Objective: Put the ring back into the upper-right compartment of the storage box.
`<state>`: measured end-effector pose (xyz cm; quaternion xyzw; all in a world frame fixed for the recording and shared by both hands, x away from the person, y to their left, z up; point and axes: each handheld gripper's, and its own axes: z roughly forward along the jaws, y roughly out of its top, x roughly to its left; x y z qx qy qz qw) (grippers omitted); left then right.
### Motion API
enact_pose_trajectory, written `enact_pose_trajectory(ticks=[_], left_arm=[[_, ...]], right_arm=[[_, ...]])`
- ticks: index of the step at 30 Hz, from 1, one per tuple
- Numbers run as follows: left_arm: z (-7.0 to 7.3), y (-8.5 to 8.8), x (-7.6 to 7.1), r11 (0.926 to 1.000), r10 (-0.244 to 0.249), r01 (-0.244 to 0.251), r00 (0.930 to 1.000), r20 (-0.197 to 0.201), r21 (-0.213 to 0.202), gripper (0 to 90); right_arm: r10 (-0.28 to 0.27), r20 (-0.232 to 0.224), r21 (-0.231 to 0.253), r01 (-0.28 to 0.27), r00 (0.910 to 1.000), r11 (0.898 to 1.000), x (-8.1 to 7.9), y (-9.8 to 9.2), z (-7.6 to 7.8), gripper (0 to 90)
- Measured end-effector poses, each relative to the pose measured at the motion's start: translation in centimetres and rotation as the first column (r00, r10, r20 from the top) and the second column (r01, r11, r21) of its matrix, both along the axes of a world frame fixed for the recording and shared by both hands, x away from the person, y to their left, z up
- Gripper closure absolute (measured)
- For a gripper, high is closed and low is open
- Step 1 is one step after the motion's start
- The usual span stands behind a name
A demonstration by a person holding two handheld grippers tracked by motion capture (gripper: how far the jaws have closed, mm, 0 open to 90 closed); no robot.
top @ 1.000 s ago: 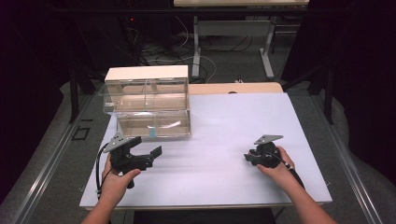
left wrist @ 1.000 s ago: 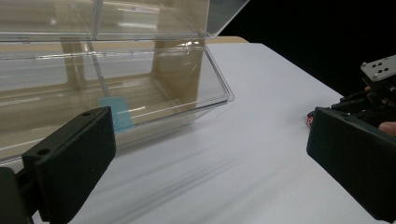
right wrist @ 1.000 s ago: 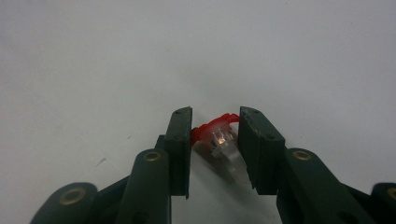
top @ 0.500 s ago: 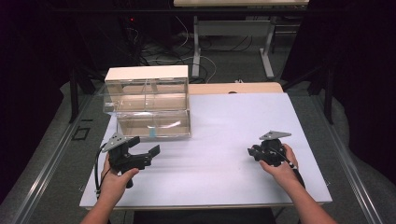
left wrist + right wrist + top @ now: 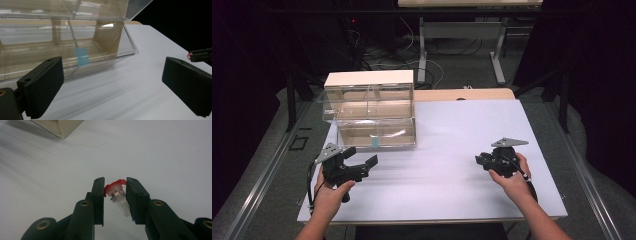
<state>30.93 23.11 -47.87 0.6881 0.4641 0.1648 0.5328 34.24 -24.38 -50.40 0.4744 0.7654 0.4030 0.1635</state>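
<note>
At the left of the table stands the clear acrylic two-tier storage box (image 5: 371,112) with a beige opaque top and a small blue label on its front lower wall. Its walls are thin, glossy and rigid. Just in front of it, the left gripper (image 5: 361,161) hovers with its black ribbed jaws spread wide and nothing between them. The white matte table sheet (image 5: 452,150) is smooth and flat.

At the right, the right gripper (image 5: 115,192) is closed on the small clear plastic tube with a red cap (image 5: 117,195), clamped across the cap and the upper body, clear of the sheet. The jaws have just finished closing on it.

The tube is judged very light, hard and smooth, so it may slip or pivot between flat pads. The ridged cap offers the surest hold; moderate pressure should suffice, since thin plastic may crack or the hinged cap may pop open.
</note>
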Motion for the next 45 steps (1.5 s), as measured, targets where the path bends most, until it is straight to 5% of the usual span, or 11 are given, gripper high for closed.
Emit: enact_pose_trajectory(ticks=[10, 25, 36, 45], left_arm=[[0.1, 1.4, -0.7, 0.9987, 0.043, -0.043, 0.999, 0.007, -0.026, 4.2], [-0.3, 2.7, -1.8, 0.9989, 0.047, -0.047, 0.9989, -0.007, 0.004, 4.3], [-0.8, 2.4, -1.7, 0.9992, 0.038, -0.038, 0.9991, -0.018, 0.005, 5.0], [-0.9, 2.2, -1.8, 0.9994, 0.029, -0.029, 0.9994, -0.02, 0.021, 5.0]], right_arm=[[0.025, -0.011, 0.06, -0.025, 0.9996, 0.998, 0.2, 1.4, 2.3, 69.2], [0.106, 0.029, 0.132, -0.109, 0.9939, 0.985, 1.8, 5.0, 7.0, 69.3], [0.177, 0.113, 0.156, -0.193, 0.9778, 0.969, 2.8, 8.1, 10.7, 69.4], [0.229, 0.122, 0.161, -0.247, 0.9657, 0.956, 3.5, 10.4, 12.7, 69.4]])
